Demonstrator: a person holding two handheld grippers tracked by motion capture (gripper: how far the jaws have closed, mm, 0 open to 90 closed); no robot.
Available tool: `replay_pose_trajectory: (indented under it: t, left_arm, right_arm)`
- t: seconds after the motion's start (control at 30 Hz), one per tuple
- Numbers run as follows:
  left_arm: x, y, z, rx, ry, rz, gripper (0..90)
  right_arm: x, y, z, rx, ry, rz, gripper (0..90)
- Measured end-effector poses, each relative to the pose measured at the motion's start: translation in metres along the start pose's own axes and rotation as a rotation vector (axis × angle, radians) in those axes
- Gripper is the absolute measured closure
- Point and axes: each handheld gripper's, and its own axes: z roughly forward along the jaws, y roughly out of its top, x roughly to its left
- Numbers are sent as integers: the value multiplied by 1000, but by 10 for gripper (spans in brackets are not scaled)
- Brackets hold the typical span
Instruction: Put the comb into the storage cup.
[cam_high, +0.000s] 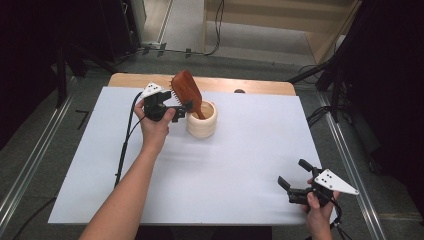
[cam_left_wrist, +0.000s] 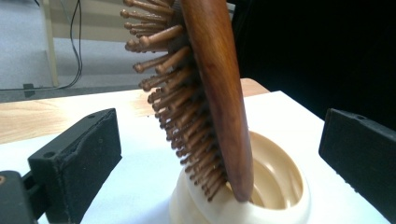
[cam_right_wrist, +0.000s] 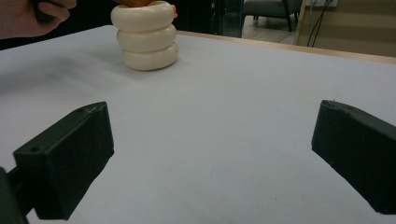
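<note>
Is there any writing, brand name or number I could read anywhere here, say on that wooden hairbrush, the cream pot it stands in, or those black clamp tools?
No readable text anywhere.
hairbrush: plain wood, no mark.
pot: plain cream rings, no label.
left gripper and right gripper: their grey plates carry only small dark dots, no letters or numbers.
white table cover: blank.

The hairbrush (cam_left_wrist: 219, 93), standing in the cream holder (cam_left_wrist: 280, 196), is made of polished reddish wood with a soft sheen, and its pegs are of the same wood. The holder itself is finished smooth and satiny, like glazed ceramic or plastic. Beneath it, a matt white sheet (cam_high: 225, 165) is laid over a pale wooden tabletop (cam_high: 260, 86), and matt black, slightly rough pads (cam_left_wrist: 84, 154) are seen beside the holder.
</note>
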Motion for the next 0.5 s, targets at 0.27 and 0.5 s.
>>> replay_pose_trajectory:
  t: [0.27, 0.5]
  left_arm:
    - [-1, -7, -18, -21, 9, 23, 0]
    - [-5, -12, -37, -35, 21, 74, 0]
  right_arm:
    - [0, 0, 0, 0, -2, 0, 0]
    - [0, 0, 0, 0, -2, -2, 0]
